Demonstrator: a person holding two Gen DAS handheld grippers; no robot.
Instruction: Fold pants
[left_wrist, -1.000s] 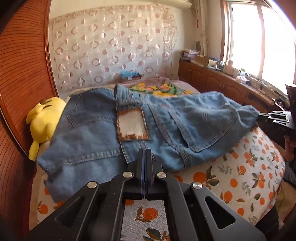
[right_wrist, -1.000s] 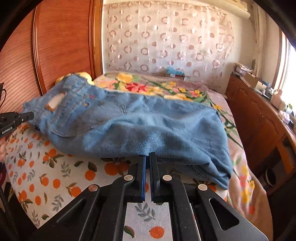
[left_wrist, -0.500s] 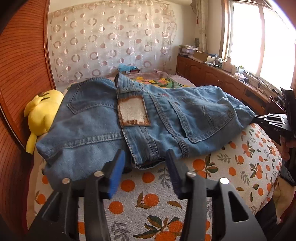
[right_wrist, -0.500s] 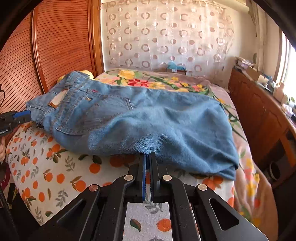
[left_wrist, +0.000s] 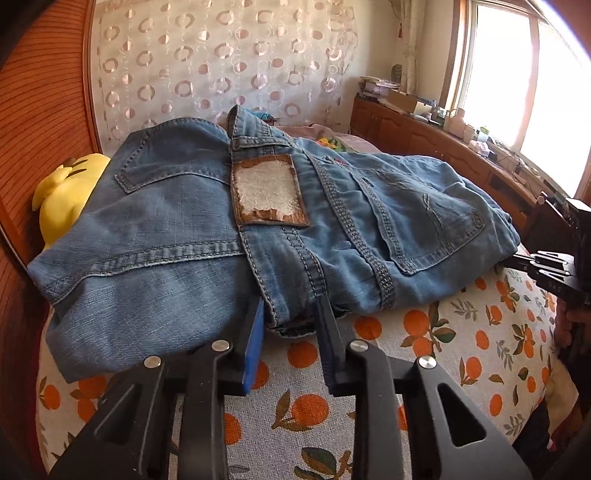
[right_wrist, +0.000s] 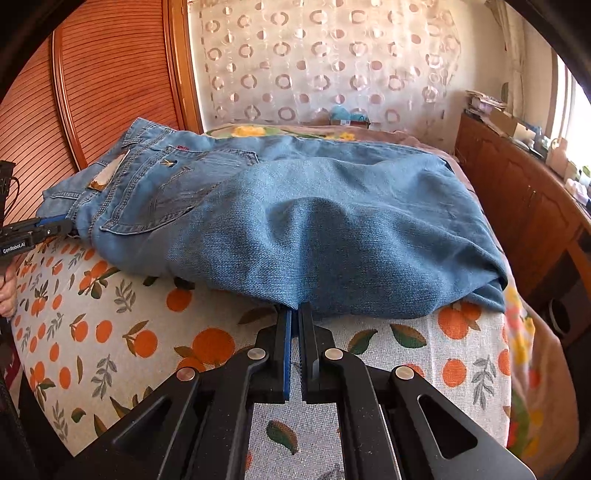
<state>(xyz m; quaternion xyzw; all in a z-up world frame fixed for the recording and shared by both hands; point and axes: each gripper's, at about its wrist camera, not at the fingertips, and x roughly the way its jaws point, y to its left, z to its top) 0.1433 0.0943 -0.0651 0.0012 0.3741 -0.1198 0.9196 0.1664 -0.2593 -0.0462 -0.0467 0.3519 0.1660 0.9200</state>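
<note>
At the far left of the left wrist view a yellow plush toy (left_wrist: 64, 192) peeks out from under the jeans (left_wrist: 258, 229), which lie folded in a thick bundle across the orange-print bedspread (left_wrist: 461, 332), filling the middle of the frame with the waistband patch (left_wrist: 267, 194) facing up. At lower centre the left claw (left_wrist: 290, 317) has its jaws partly apart and closing, with the near waistband edge of the denim sitting between them; the pads do not look pressed on the cloth yet. Over at the right edge of that frame the right claw (left_wrist: 532, 267) reaches in at the bundle's far end. In the right wrist view the same claw (right_wrist: 295, 314), lower centre, is clamped together on the front hem of the jeans (right_wrist: 332, 229), the cloth rising in a small ridge above it. I'd judge the folding well along: the legs already lie doubled over the seat, and what seems left is one more fold or a final tidy and letting go.
</note>
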